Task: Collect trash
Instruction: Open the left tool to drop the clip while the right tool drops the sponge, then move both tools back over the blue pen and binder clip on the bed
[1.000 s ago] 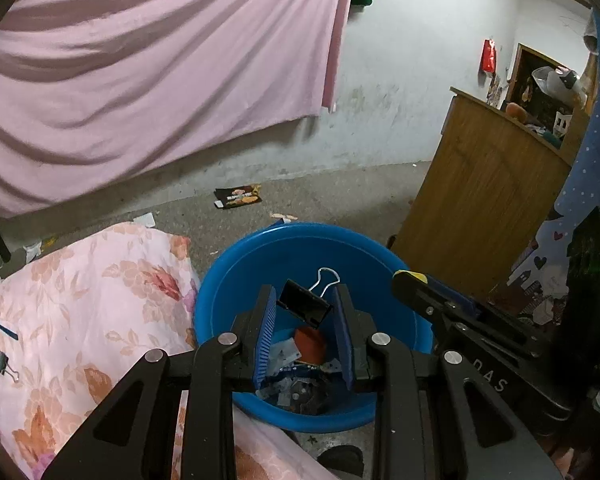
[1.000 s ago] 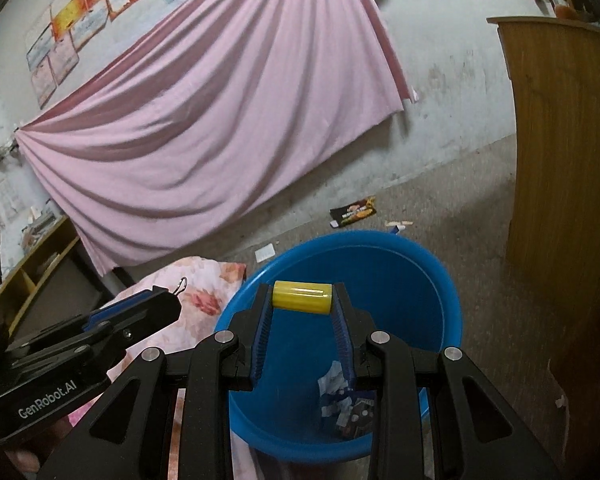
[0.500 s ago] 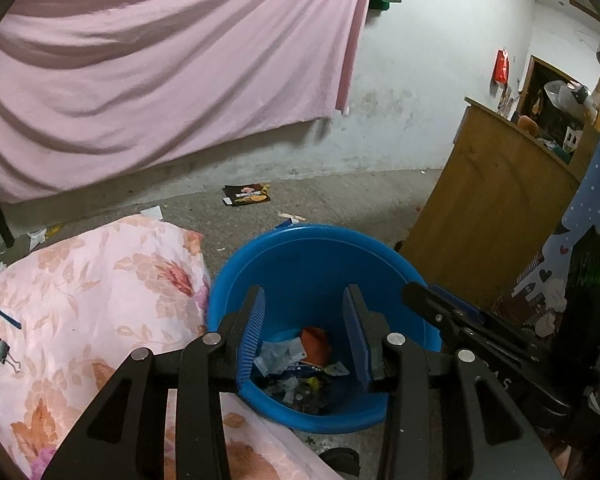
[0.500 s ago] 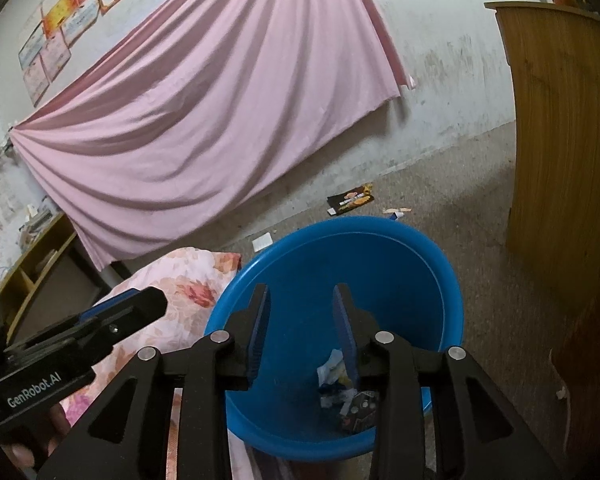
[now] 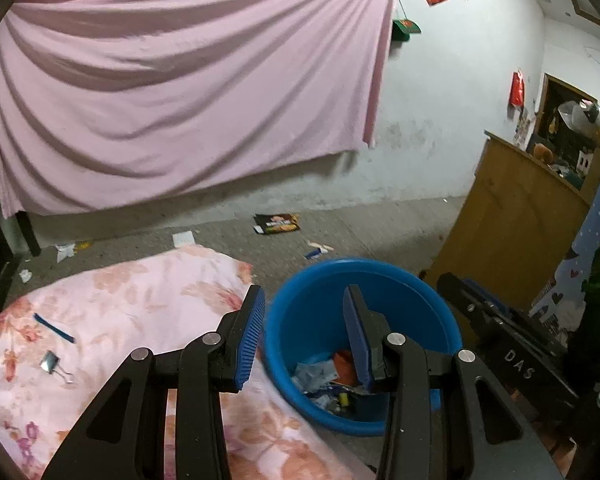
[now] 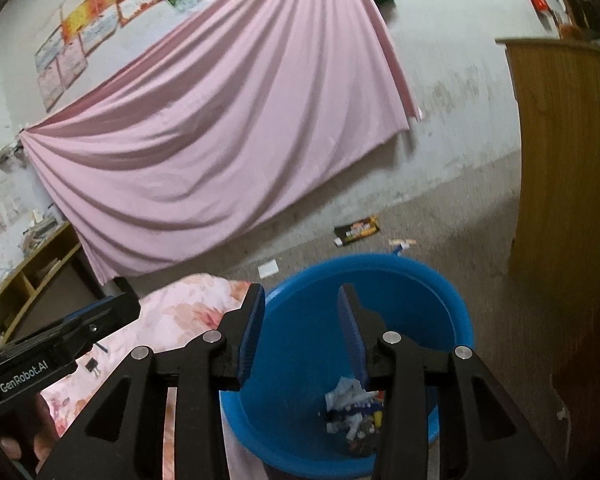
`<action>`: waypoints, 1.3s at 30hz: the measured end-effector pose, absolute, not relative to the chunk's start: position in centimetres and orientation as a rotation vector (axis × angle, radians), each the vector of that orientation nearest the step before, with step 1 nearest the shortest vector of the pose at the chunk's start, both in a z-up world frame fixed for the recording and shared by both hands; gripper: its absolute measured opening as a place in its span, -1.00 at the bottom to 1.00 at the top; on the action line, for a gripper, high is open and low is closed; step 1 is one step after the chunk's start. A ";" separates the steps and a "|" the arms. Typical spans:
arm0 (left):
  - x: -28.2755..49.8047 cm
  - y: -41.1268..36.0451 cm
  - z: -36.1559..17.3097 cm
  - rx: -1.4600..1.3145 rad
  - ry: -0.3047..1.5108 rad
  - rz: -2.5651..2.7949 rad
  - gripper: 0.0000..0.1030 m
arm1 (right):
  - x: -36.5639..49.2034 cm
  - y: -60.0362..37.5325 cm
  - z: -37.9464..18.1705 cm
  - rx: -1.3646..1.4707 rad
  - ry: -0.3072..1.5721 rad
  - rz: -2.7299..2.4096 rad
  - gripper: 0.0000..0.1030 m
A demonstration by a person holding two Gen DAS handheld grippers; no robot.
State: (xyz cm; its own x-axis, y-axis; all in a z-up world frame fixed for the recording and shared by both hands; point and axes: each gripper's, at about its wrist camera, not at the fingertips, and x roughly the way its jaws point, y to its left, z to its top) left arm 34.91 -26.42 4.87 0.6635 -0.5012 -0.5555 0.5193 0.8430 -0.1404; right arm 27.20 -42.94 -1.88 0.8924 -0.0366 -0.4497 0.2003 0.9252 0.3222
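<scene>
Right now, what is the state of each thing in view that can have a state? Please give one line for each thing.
left gripper: open, nothing between its jaws; they have just been opening.
right gripper: open and empty, jaws just opened further.
blue basin: upright, trash at its bottom.
binder clip: lying on the floral quilt, not collected.
blue strip: lying flat on the quilt.
snack wrapper: on the floor, not collected.

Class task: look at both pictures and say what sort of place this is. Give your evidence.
Probably a lived-in room at home: a floral quilt, a wooden cabinet, a pink sheet across the wall, and a littered floor.
</scene>
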 end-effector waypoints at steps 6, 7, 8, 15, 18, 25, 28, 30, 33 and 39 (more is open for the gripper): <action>34.4 -23.1 6.2 0.028 0.565 -0.507 -0.31 | 27.1 -40.7 -0.3 0.334 0.346 -0.104 -0.09; 34.4 -22.6 6.4 0.027 0.558 -0.493 -0.27 | 27.2 -40.3 -0.1 0.326 0.338 -0.098 -0.09; 34.2 -22.0 6.5 0.026 0.548 -0.478 -0.23 | 27.4 -39.8 0.0 0.320 0.334 -0.091 -0.09; 33.5 -17.1 7.4 0.000 0.482 -0.388 -0.04 | 28.1 -36.6 0.7 0.283 0.287 -0.048 -0.03; 33.0 -14.8 7.4 -0.017 0.446 -0.345 0.24 | 28.1 -35.0 1.0 0.265 0.250 -0.028 0.21; 31.0 -8.7 7.0 -0.094 0.289 -0.252 0.91 | 28.2 -30.8 1.5 0.215 0.168 0.039 0.83; 30.8 -6.8 6.6 -0.086 0.250 -0.226 0.93 | 28.1 -28.9 1.5 0.184 0.128 0.068 1.00; 30.6 -5.8 6.2 -0.079 0.231 -0.201 0.94 | 28.1 -27.8 1.5 0.171 0.113 0.084 1.00; 30.6 -4.2 5.8 -0.080 0.212 -0.171 0.94 | 28.1 -26.1 1.5 0.158 0.085 0.105 1.00; 30.2 -1.4 4.5 -0.107 0.189 -0.117 0.94 | 28.1 -23.8 1.4 0.125 0.045 0.122 1.00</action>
